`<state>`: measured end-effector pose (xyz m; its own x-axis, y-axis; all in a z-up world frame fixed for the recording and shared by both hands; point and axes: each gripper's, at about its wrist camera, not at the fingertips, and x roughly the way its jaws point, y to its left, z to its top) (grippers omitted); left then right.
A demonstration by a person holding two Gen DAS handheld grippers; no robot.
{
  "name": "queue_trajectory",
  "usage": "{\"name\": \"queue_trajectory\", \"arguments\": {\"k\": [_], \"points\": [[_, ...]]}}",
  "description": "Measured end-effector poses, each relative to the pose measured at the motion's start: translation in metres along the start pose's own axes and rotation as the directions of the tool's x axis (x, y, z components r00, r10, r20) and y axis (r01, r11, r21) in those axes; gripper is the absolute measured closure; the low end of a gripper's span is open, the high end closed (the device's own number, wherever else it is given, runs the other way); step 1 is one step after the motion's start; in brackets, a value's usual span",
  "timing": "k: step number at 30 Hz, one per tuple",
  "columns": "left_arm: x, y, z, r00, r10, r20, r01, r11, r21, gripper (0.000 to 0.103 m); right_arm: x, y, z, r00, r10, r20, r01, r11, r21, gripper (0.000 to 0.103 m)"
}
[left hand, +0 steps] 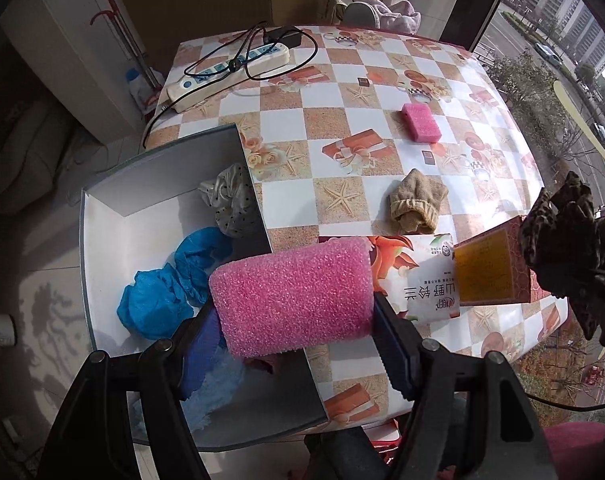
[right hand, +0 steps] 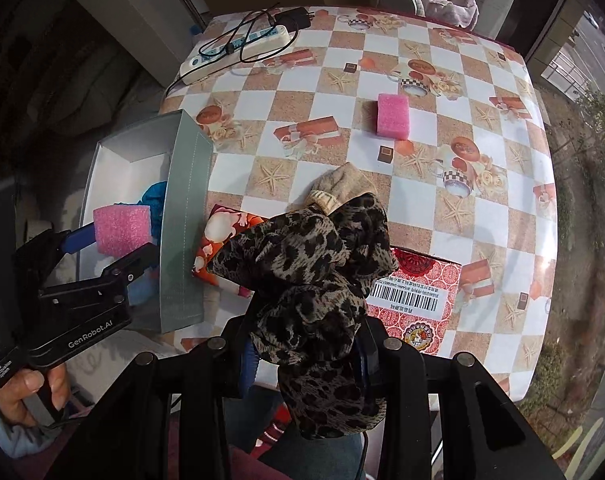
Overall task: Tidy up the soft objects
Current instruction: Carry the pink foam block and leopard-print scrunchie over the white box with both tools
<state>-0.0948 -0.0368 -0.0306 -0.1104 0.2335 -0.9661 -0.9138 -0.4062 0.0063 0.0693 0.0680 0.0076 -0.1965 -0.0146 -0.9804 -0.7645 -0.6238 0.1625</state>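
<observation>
My left gripper (left hand: pixel 296 310) is shut on a pink sponge (left hand: pixel 294 296), held lengthwise between its pads above the right wall of a grey box (left hand: pixel 158 152). The right wrist view shows that gripper (right hand: pixel 114 244) over the box (right hand: pixel 186 220) with the sponge (right hand: pixel 122 229). My right gripper (right hand: pixel 306 360) is shut on a leopard-print cloth (right hand: pixel 310 280), which bunches up above the table's near edge. A second pink sponge (right hand: pixel 392 115) and a beige knitted cloth (right hand: pixel 342 186) lie on the checked tablecloth (right hand: pixel 482 208). The leopard cloth (left hand: pixel 562 224) also shows at the right edge of the left wrist view.
Inside the box lie crumpled blue covers (left hand: pixel 162 300), a dotted fabric piece (left hand: pixel 234 204) and a fluffy blue cloth (left hand: pixel 210 388). A tissue packet (left hand: pixel 418 276) and a red carton (right hand: pixel 422 300) lie near the front edge. A power strip (right hand: pixel 238 48) with cables lies at the far left.
</observation>
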Motion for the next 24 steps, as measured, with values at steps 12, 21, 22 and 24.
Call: {"name": "queue_trajectory", "arguments": {"k": [12,21,22,24], "points": [[-0.005,0.052,-0.017,0.999,0.04,0.002,-0.039,0.988,-0.149,0.028,0.011,0.058,0.019,1.0,0.017,-0.024,-0.02,0.987,-0.159,0.065],[-0.004,0.078,-0.026,0.999,0.049,-0.008,-0.05,0.975,-0.218,0.028,0.02,0.089,0.029,0.999,0.016,-0.046,-0.026,0.972,-0.235,0.064],[-0.003,0.08,-0.026,0.999,0.05,-0.009,-0.05,0.973,-0.223,0.028,0.02,0.092,0.03,0.999,0.017,-0.048,-0.028,0.97,-0.241,0.064],[-0.003,0.085,-0.028,0.999,0.052,-0.011,-0.053,0.971,-0.234,0.028,0.022,0.098,0.032,0.998,0.019,-0.052,-0.032,0.967,-0.252,0.064]]}}
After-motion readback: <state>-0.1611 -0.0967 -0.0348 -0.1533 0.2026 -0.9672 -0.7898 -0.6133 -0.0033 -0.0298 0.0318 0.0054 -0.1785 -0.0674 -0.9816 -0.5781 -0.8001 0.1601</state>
